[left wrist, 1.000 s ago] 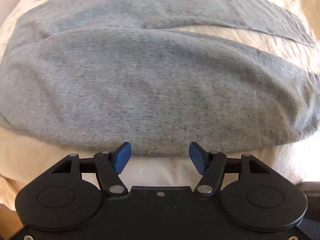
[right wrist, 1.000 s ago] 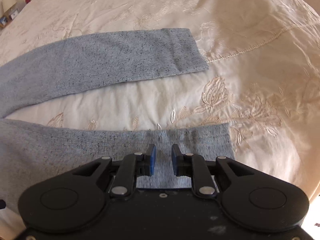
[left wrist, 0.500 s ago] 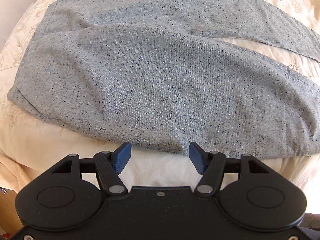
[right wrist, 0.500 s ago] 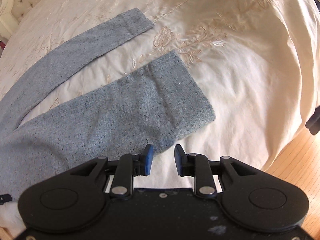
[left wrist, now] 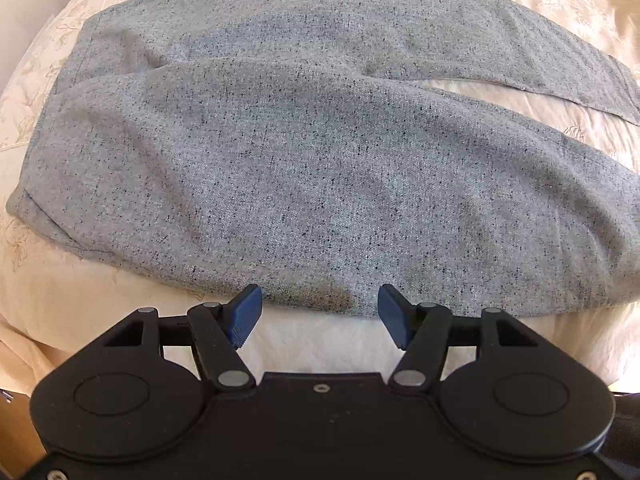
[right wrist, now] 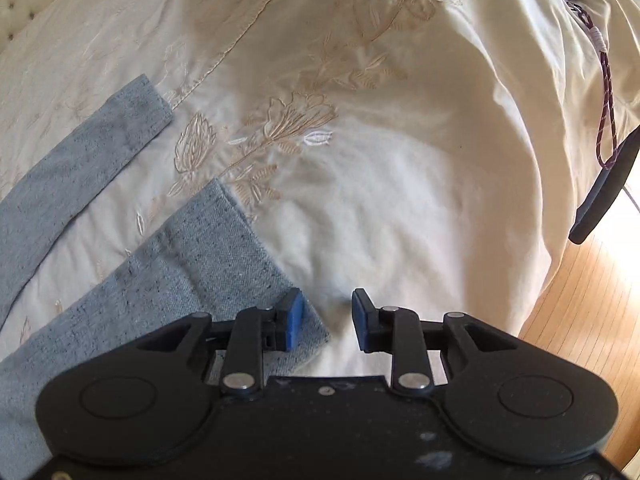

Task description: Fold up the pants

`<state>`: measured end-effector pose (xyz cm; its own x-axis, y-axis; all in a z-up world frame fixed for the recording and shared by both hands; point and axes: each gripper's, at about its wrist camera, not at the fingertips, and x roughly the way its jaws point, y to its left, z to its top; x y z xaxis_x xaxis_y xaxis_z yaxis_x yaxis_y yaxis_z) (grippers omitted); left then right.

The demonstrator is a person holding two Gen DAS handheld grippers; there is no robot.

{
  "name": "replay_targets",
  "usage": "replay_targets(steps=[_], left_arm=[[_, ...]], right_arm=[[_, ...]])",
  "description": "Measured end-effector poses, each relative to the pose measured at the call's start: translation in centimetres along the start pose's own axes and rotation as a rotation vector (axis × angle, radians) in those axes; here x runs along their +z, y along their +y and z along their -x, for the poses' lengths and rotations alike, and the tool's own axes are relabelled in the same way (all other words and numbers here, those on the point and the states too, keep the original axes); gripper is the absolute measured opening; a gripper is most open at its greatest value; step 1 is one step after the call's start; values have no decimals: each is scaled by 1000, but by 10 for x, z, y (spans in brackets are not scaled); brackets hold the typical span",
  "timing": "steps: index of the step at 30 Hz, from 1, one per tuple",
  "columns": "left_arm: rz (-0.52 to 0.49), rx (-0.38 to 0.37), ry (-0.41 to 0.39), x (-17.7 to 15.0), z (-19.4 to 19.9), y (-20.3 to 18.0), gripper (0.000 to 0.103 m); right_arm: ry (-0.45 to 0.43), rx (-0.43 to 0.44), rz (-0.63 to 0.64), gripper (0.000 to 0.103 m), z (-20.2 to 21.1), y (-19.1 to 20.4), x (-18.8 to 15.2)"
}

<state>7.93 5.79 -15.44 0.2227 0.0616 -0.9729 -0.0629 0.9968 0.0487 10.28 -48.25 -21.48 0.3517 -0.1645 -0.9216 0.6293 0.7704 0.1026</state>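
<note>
Pants (left wrist: 304,168) are lying flat on bedspread (right wrist: 400,200); we are holding left gripper (left wrist: 320,316) wide, empty; right gripper (right wrist: 328,320), just opening, grips nothing.

Grey flecked pants (left wrist: 304,184) spread flat on a cream embroidered bed (right wrist: 400,184), waist end at the left of the left wrist view, two legs splayed apart, near leg's hemmed cuff (right wrist: 240,256) lying flat, far cuff (right wrist: 136,112) beyond
</note>
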Motion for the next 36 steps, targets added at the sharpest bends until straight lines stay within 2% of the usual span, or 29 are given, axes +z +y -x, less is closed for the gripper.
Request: replay_targets(steps=[2, 6, 11, 16, 24, 28, 30, 36], left_arm=[[1, -3, 3, -1, 0, 3, 65], [6, 3, 8, -5, -1, 7, 65], [24, 10, -2, -9, 5, 12, 65], [46, 20, -9, -17, 12, 15, 65], [132, 60, -32, -33, 19, 27, 65], [152, 69, -53, -27, 17, 35, 65], [168, 63, -62, -20, 15, 43, 65], [227, 51, -70, 5, 1, 73, 65]], right_arm=[[1, 46, 2, 30, 11, -5, -3], [63, 111, -44, 32, 26, -12, -22], [108, 157, -60, 33, 16, -1, -43], [108, 169, -87, 34, -5, 10, -36], [170, 179, -135, 36, -25, 15, -21], [159, 179, -80, 26, -19, 18, -19], [152, 174, -35, 16, -17, 23, -17], [138, 167, -6, 12, -12, 27, -15]])
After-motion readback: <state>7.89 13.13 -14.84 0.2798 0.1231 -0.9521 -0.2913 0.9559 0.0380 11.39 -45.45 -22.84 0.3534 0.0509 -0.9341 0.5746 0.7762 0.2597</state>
